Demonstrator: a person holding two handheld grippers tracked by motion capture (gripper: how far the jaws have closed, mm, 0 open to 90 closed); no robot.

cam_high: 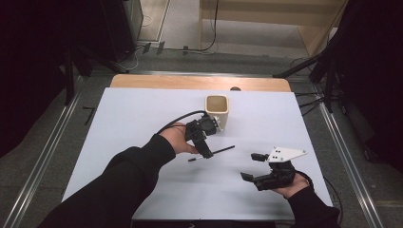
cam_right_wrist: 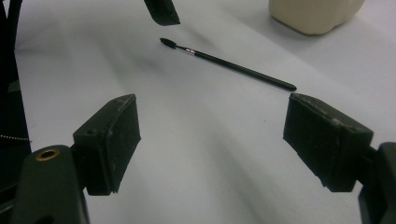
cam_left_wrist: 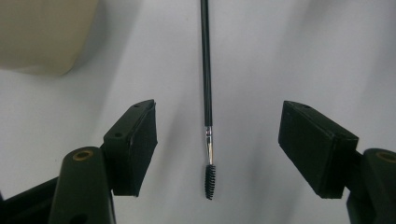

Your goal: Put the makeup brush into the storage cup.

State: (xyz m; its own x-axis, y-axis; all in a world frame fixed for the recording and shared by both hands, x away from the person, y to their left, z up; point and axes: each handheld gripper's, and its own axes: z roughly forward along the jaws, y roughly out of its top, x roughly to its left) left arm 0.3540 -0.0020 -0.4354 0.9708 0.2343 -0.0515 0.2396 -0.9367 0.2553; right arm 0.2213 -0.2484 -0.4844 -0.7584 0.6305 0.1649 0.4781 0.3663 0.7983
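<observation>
**Open jaws over a spoolie brush on a white table**

A white table (cam_high: 142,123) with a wooden far edge fills the middle of the high view, with grey floor and dark stands around it. A cream square cup (cam_high: 217,108) stands above the centre of the frame. Just below it, the left gripper (cam_high: 204,142) hangs over a thin black spoolie brush (cam_high: 223,150) that lies flat on the table and slants up to the right. At the lower right of the frame, the right gripper (cam_high: 251,166) is held well apart from the brush, its jaws spread.

The left gripper view gives what the high view hides: the brush (cam_left_wrist: 207,93) runs down the middle of the frame, bristle head at the bottom, lying between the two wide-open jaws and touching neither. The cup's corner (cam_left_wrist: 42,32) sits at upper left.

The right gripper view shows the whole brush (cam_right_wrist: 224,63) across the upper half, bristles to the left, the cup (cam_right_wrist: 313,14) at upper right, and a jaw tip of the left gripper at the top edge. Its own jaws stand open and empty.
</observation>
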